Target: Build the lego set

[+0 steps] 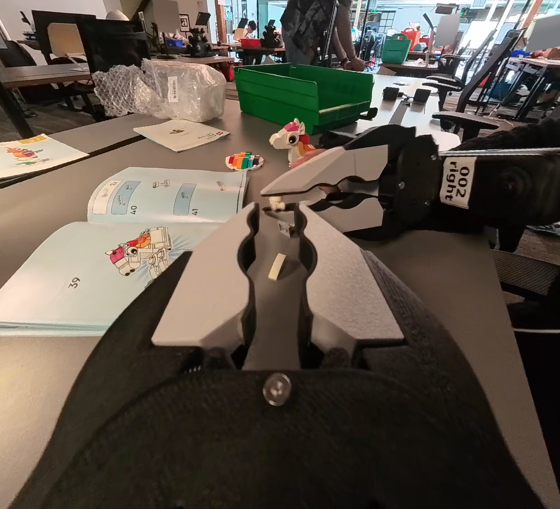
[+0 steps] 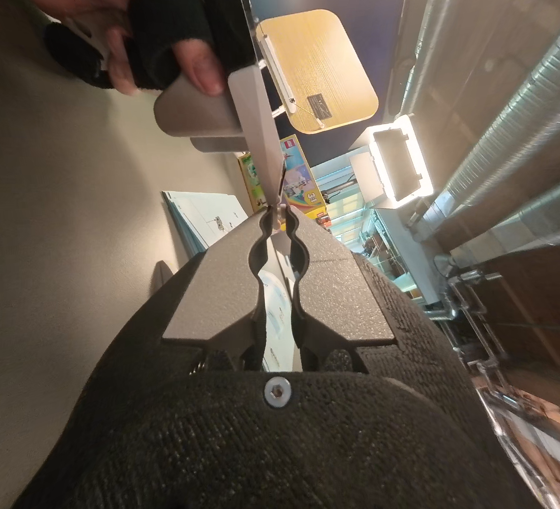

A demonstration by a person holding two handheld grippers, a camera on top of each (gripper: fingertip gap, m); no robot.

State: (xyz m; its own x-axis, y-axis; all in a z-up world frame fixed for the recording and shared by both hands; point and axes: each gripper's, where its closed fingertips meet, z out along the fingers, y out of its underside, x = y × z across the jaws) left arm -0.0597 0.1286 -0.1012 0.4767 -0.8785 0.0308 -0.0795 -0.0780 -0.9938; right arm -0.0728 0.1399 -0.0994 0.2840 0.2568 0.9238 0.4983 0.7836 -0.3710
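Observation:
My right gripper [image 1: 269, 201] comes in from the right, turned on its side, and is shut on a small white Lego piece [image 1: 277, 202]. In the right wrist view [image 2: 276, 214] the piece [image 2: 278, 221] sits between its tips. My left gripper [image 1: 278, 209] is open, its tips on either side of that piece just above the table. It also shows in the right wrist view [image 2: 274, 201]. A small white brick [image 1: 285, 227] and a cream tile [image 1: 277, 267] lie on the table between my left fingers. The built unicorn [image 1: 291, 142] and a rainbow plate [image 1: 245, 161] stand farther back.
An open instruction booklet [image 1: 136, 221] lies left of the grippers, with two more booklets [image 1: 181, 138] behind. A green bin [image 1: 303, 94] and bubble wrap [image 1: 157, 91] sit at the back. The Lego box [image 2: 300, 179] stands at the left. A person [image 1: 315, 9] stands behind the table. The tips of both grippers are at nearly the same place. It is some 7 cm from my right tips to the cream tile [image 1: 277, 267].

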